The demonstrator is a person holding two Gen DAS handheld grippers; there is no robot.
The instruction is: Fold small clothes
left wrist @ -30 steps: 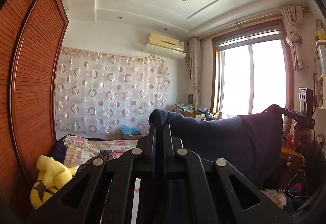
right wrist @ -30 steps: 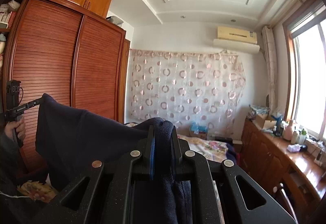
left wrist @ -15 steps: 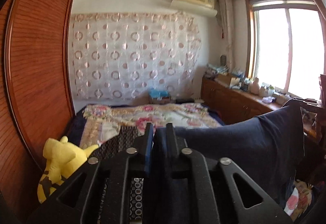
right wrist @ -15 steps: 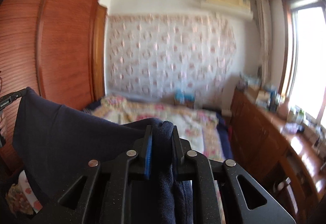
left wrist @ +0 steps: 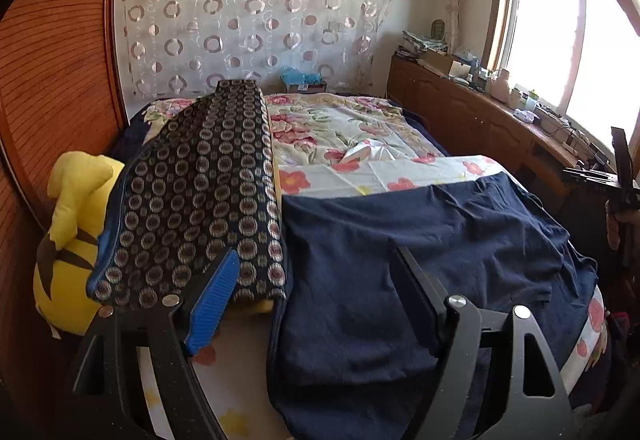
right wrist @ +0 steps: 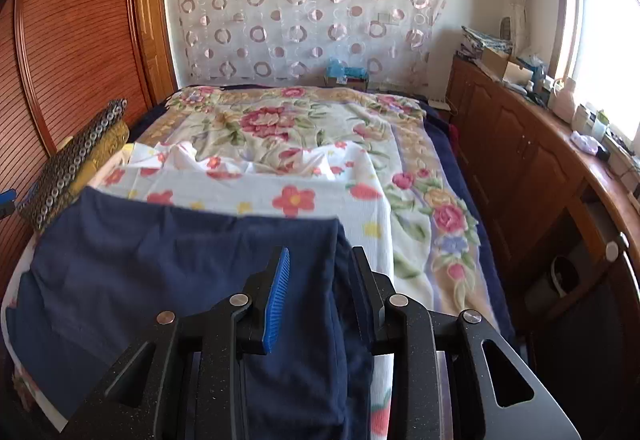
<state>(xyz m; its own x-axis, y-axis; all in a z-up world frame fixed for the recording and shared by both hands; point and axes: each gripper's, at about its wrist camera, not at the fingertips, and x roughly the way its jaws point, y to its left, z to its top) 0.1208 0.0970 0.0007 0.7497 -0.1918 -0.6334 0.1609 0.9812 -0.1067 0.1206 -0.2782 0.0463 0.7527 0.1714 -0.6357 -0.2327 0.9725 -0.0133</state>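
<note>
A navy garment (left wrist: 400,248) lies spread across the near end of the floral bed (left wrist: 360,128). My left gripper (left wrist: 316,252) hangs just over its left part. Its jaws are opening wide, and the blue pad (left wrist: 216,292) stands clear of the cloth. In the right wrist view the same navy garment (right wrist: 160,272) runs between the fingers of my right gripper (right wrist: 320,252). Those jaws are opening too, with a gap beside the blue pad (right wrist: 276,300). The right gripper (left wrist: 620,180) also shows at the far right of the left wrist view, held by a hand (left wrist: 612,224).
A long dark cushion with a ring pattern (left wrist: 200,180) and a yellow plush toy (left wrist: 68,240) lie along the bed's left side by the wooden wardrobe (right wrist: 72,40). A wooden sideboard (right wrist: 540,168) with bottles and boxes runs under the window on the right.
Both grippers came down from holding the navy garment up in the air. The garment now lies on the bed. Both pairs of jaws have parted, the left far wider.
</note>
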